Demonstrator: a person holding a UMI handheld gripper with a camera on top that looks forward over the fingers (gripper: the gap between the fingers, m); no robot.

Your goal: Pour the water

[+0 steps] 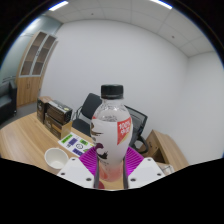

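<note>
Gripper view: gripper [110,176] held level, looking out across a wooden table [22,140]. Fingers closed in on a clear bottle [111,132], pink pads [127,163] pressing both sides of its lower body. Bottle upright, black cap on, red-and-white label, sitting square between the fingers. White cup [56,158] on the table just left of the fingers. Black chair [92,108] beyond the bottle.

I can't read the red-and-white label [112,128] on the clear plastic black-capped bottle [111,135]; its print is too small.
</note>
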